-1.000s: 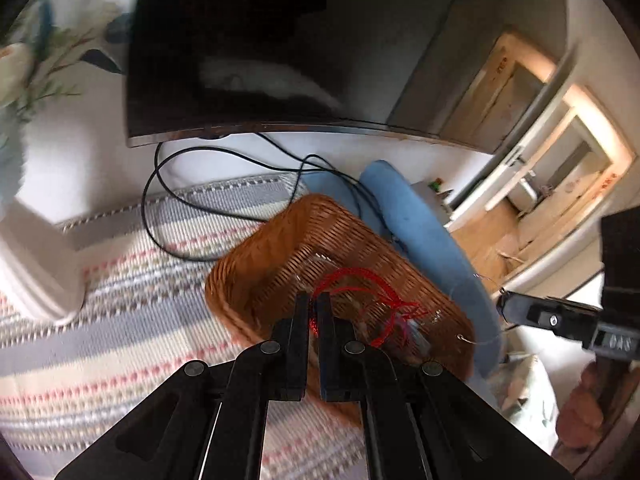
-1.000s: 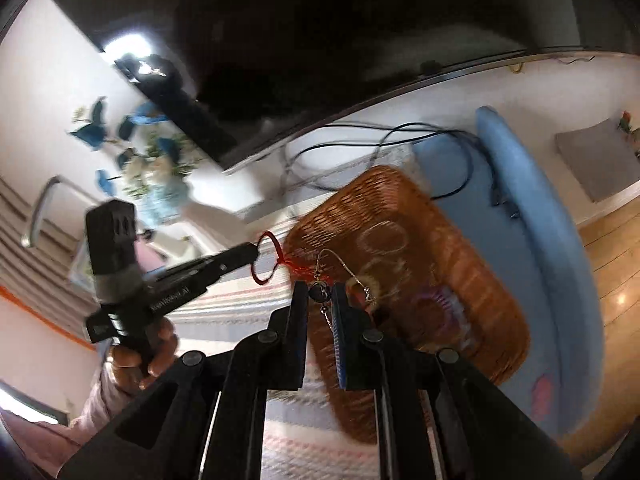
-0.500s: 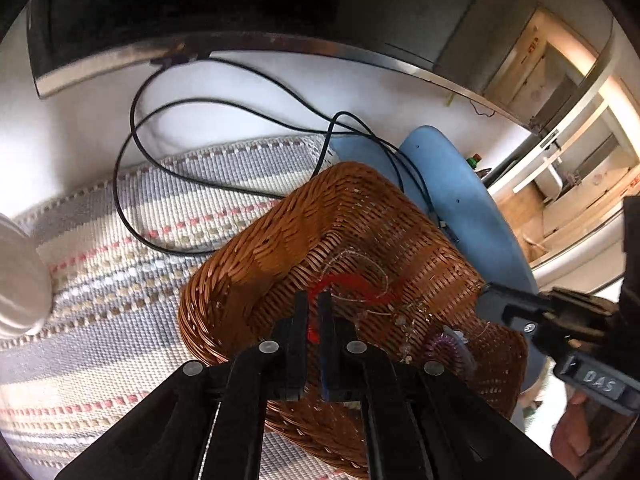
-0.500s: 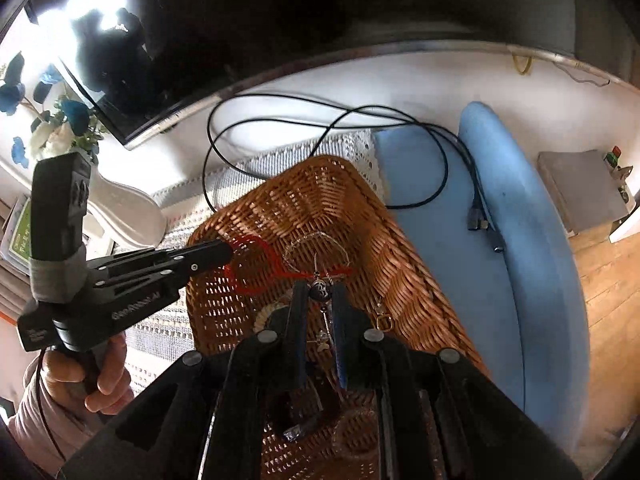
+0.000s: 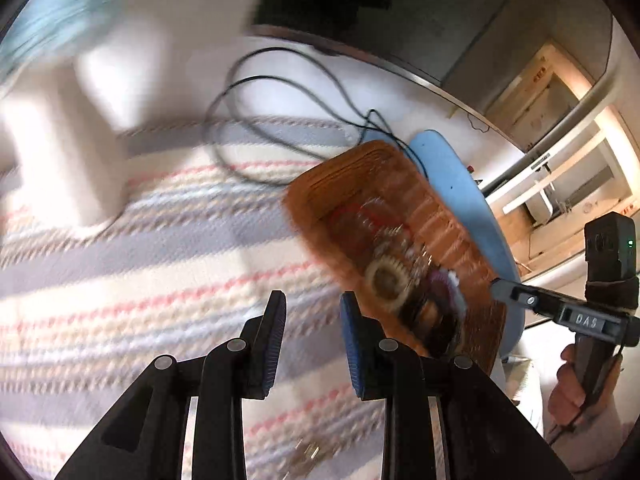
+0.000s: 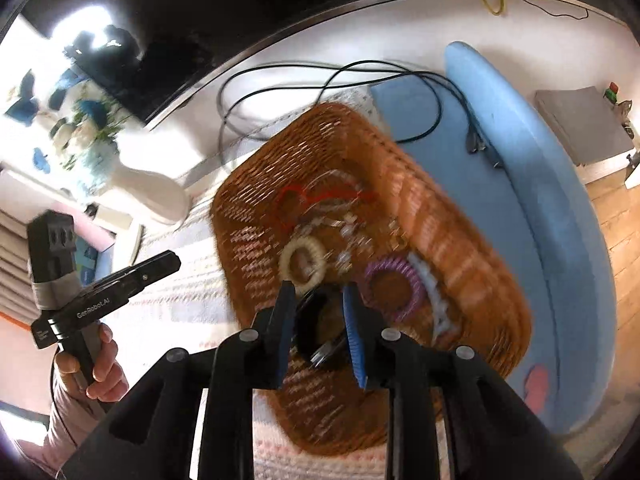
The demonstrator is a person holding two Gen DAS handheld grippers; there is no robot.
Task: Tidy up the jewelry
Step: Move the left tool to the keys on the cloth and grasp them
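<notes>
Red cord (image 6: 316,198) and other jewelry lay inside wicker basket (image 6: 452,240), both grippers' fingers (image 5: 276,328) (image 6: 285,320) spread and empty; next likely needed locating another loose piece.

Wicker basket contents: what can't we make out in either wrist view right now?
- Left wrist: motion blur smears the wicker basket; its jewelry is only streaks.
- Left wrist: the left tongs cover the basket's near corner.
- Right wrist: the chains near the red cord are too blurred to separate.
- Right wrist: the right tongs hide part of the black ring.
</notes>
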